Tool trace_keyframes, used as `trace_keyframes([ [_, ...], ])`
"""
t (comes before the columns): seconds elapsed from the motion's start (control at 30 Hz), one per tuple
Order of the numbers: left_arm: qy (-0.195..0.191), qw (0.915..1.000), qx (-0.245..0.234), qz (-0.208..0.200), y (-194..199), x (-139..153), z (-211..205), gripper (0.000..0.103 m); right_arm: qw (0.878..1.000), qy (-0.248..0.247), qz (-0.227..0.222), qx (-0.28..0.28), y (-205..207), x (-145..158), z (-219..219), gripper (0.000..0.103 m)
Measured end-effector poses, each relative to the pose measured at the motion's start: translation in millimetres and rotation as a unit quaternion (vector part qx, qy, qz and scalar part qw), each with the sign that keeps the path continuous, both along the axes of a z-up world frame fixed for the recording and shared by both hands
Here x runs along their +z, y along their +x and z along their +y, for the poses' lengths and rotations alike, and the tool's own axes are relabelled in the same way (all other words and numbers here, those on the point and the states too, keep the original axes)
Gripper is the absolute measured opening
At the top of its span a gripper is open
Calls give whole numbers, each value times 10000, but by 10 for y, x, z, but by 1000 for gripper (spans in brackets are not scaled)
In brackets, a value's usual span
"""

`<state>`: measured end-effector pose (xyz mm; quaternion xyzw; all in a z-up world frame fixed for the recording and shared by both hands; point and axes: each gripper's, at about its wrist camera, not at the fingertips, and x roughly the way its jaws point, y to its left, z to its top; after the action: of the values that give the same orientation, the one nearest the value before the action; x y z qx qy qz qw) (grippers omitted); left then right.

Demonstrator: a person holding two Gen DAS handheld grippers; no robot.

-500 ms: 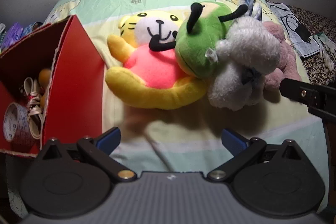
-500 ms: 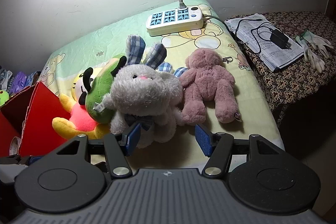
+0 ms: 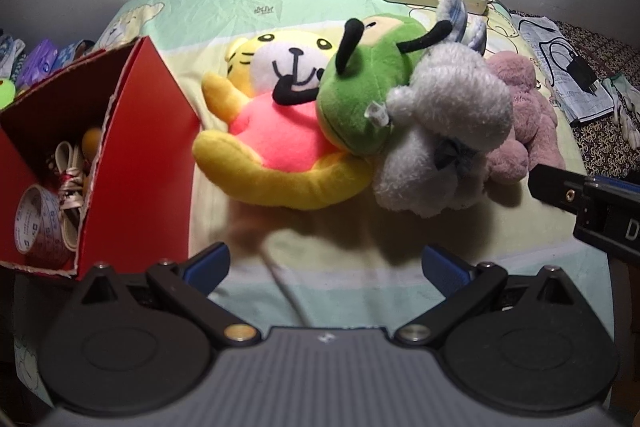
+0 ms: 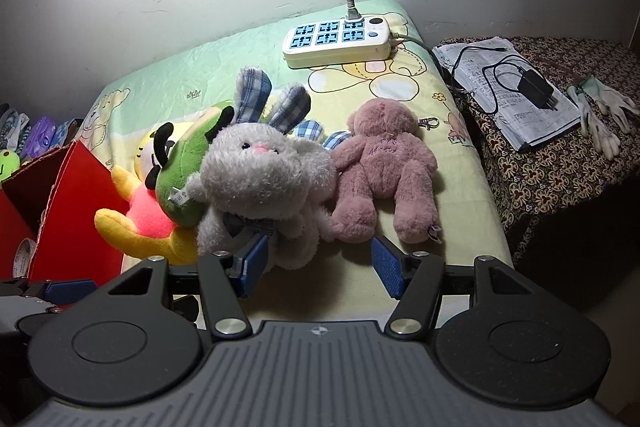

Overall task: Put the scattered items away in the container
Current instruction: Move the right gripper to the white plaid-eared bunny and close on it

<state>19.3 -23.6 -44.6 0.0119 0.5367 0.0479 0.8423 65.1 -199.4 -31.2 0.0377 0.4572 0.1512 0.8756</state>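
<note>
Four plush toys lie in a heap on the bed: a yellow tiger with a pink belly (image 3: 280, 143), a green plush (image 3: 360, 95) on top of it, a grey rabbit (image 4: 260, 171) and a pink bear (image 4: 384, 163). At the left stands the red cardboard box (image 3: 136, 167), with a tape roll (image 3: 36, 223) and ribbon inside. My left gripper (image 3: 326, 261) is open wide over bare sheet in front of the tiger, beside the box. My right gripper (image 4: 320, 259) is open, nothing between its fingers, with its left finger close to the rabbit's foot.
A white power strip (image 4: 336, 39) with its cord lies at the bed's far end by the wall. On a patterned side table to the right are papers with a black charger (image 4: 516, 87) and white gloves (image 4: 600, 115). Small colourful items (image 3: 40, 63) sit behind the box.
</note>
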Motion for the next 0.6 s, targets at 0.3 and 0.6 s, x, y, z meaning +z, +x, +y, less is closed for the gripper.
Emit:
trace_keyframes([
  [0.3, 55, 9998, -203, -47, -16, 40, -150, 102, 9998, -129, 3, -141, -24, -2, -102, 61],
  [0.6, -305, 9987, -277, -285, -28, 119, -55, 102, 9987, 407, -181, -259, -15, 64, -232, 61],
])
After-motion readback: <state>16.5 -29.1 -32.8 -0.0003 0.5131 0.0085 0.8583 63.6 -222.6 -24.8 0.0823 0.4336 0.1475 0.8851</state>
